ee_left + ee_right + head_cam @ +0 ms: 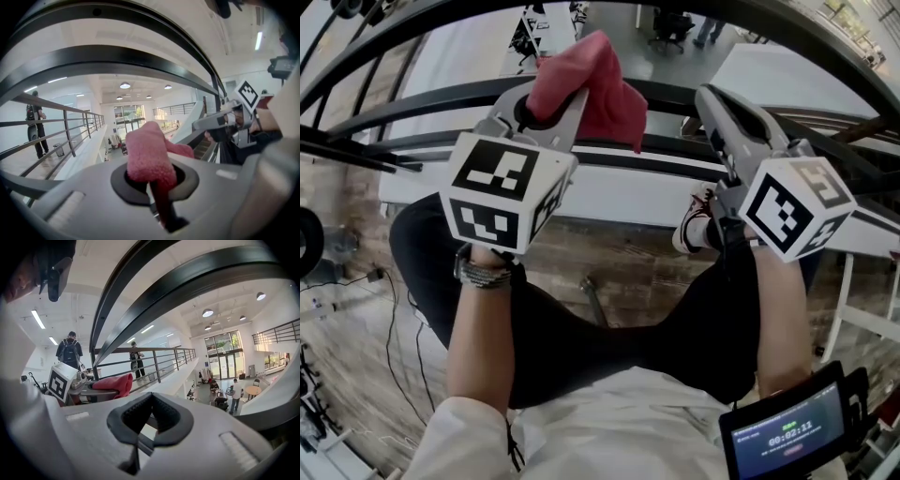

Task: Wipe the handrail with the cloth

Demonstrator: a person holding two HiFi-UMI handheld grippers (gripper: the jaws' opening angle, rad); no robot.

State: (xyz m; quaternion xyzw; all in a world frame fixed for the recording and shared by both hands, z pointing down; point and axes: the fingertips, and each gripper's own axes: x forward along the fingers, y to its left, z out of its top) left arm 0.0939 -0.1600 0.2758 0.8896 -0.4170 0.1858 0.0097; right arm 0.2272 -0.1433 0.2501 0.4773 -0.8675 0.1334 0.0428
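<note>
Left tongs [546, 105] are clenched on the pink cloth [592, 80], which bunches up by the handrail [422, 97], perhaps not touching it. To wipe well, press the cloth's fold flat onto the rail and slide steadily. Right tongs [712, 101] hover clenched, empty.

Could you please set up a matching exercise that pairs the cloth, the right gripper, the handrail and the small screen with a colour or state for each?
Things:
1. cloth
2. right gripper
3. handrail
4. small screen

Colour or state:
A. dark and curved
B. lit, with text showing
C. pink, clamped in the left gripper
D. jaws together, nothing held

Pairs: 1-C, 2-D, 3-A, 4-B.
</note>
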